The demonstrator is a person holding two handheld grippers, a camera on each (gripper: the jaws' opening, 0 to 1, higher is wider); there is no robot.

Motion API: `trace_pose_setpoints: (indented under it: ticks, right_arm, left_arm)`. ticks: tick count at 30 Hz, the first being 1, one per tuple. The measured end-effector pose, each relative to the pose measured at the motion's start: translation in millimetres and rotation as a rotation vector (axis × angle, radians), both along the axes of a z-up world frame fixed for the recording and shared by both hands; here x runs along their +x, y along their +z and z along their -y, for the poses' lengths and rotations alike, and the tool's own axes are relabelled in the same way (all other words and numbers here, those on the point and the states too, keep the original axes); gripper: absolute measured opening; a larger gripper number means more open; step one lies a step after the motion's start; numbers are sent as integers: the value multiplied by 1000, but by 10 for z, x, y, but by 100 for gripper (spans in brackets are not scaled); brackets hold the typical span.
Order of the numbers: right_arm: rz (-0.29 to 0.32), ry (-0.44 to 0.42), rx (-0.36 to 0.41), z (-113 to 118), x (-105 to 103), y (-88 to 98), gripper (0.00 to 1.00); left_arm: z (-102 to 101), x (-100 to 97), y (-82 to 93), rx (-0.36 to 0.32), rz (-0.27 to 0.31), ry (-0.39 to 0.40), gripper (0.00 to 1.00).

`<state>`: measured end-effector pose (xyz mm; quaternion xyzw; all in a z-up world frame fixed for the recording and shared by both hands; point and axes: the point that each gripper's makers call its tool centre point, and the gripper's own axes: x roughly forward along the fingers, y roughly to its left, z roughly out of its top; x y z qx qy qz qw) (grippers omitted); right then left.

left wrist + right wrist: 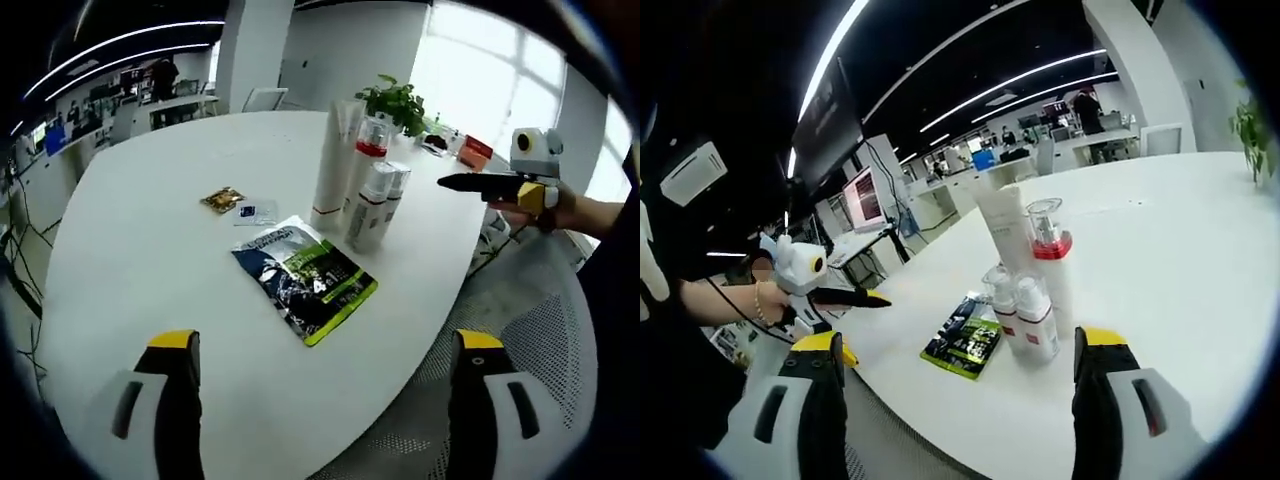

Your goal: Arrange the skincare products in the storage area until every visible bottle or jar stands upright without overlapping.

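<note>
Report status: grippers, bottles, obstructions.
Left gripper open, empty; right gripper open, empty. Four white skincare bottles upright, clustered on round white table. Flat green-black sachet lies beside them.

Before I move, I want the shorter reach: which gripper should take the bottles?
Probably the right gripper: the bottle cluster stands just beyond its open jaws. From the left gripper, the green sachet lies between.

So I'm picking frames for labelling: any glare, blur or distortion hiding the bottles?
Left gripper view: windows behind blow out to white, fisheye bends the table edge, yet the bottles stay sharp. Right gripper view: dim ceiling with bright light strips, bottles evenly lit and readable; edges curve strongly.
</note>
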<state>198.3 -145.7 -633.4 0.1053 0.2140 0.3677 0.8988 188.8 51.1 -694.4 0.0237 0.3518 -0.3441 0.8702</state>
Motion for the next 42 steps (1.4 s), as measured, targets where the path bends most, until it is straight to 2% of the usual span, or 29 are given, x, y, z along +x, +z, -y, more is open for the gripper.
trace_pose_setpoints:
  ticks: [4,12,27,30,33,36,42]
  right_arm:
    - [6,10,-11,-12,-8,-8,95]
    - [16,19,-18,-14,-31,-6,94]
    - [15,25,-25,-7,-56,-21,94]
    - [11,22,-29,4,-51,-40,94]
    - [6,15,-24,18,-49,-42,94]
    - [4,12,-24,23,-54,-46,93]
    - [1,23,-42,10,-63,-80,93]
  left_arm:
    - [-40,-70,63,-25,20,56,98]
    - [-60,-203,49,-9,-5,67,98]
    - [-31,-154,60,-1,-18,51,97]
    - [14,-105,143,-38,1,58,98]
    - [30,-32,195,-41,18,53,98]
    - [-6,120,165,-16,30,42,98]
    - [59,332,153,35,29,12,96]
